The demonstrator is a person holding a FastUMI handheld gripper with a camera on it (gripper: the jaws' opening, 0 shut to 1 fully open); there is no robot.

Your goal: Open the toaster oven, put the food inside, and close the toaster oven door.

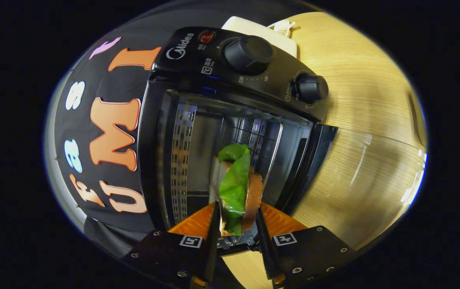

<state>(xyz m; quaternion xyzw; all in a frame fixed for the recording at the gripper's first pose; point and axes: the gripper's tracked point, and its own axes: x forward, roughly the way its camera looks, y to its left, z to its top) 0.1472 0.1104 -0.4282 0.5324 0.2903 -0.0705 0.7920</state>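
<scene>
The toaster oven [230,120] stands on the wooden table [358,104], its door [358,176] swung open. The sandwich [238,188] sits between the gripper [238,224] fingers, at the oven's mouth. A white container [262,34] lies behind the oven.

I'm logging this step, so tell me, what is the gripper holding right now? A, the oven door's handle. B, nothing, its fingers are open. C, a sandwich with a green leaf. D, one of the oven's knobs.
C: both fingers of the gripper press on the sandwich, held before the open toaster oven.
</scene>
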